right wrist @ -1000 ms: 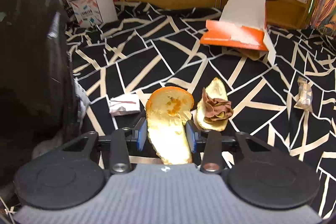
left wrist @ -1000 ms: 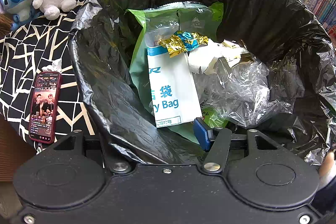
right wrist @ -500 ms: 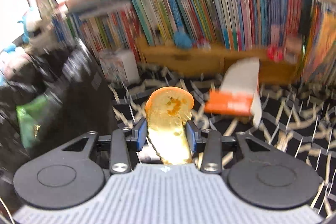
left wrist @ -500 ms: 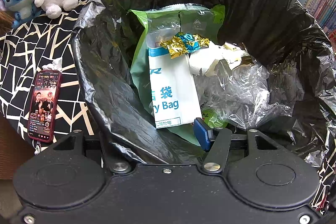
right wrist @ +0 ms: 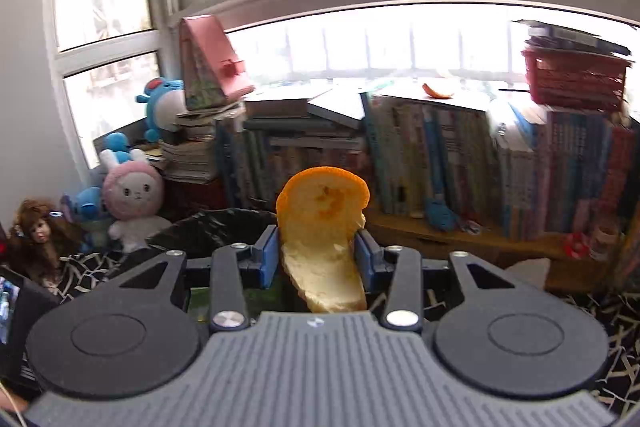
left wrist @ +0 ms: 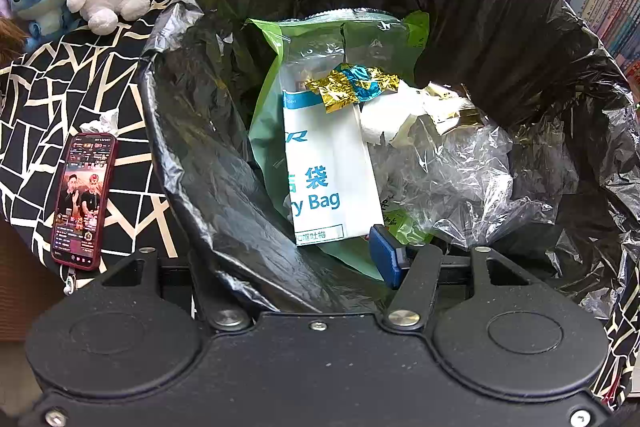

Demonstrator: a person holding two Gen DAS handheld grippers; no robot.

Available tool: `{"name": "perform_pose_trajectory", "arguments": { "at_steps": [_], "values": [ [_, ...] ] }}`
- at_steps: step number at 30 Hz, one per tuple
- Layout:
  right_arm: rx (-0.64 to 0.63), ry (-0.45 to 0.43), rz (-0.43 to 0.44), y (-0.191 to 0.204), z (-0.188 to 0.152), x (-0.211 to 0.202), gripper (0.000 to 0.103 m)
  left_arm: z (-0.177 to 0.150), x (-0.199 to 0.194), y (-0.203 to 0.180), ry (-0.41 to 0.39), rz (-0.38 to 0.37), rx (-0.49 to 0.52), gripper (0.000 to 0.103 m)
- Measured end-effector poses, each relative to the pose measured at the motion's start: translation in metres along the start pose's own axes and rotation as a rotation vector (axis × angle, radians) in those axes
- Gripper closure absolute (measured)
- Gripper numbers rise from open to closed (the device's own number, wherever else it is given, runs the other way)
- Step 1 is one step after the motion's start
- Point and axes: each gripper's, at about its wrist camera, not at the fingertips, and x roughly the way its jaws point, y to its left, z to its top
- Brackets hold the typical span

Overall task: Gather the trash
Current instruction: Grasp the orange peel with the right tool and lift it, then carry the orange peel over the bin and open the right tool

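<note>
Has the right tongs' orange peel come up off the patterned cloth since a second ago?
Yes. The orange peel in the right tongs has risen: it lay on the cloth, now it sits against the bookshelf above the black trash bag.

My left gripper points steeply down, 1 blue pad visible. My right gripper points nearly level, 2 pads clamping.

A lived-in home room is showing here. Packed books are lining a low shelf under the window, with plush toys sitting left of the books.
</note>
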Motion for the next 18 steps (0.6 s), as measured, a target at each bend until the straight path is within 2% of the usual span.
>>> {"name": "perform_pose_trajectory", "arguments": {
  "at_steps": [10,18],
  "values": [
    [-0.022,0.071,0.105,0.044,-0.015,0.018,0.056,0.0,0.0,0.0,0.0,0.0,0.0,0.046],
    [-0.012,0.14,0.132,0.055,-0.03,0.035,0.055,0.0,0.0,0.0,0.0,-0.001,0.0,0.046]
  ]
}}
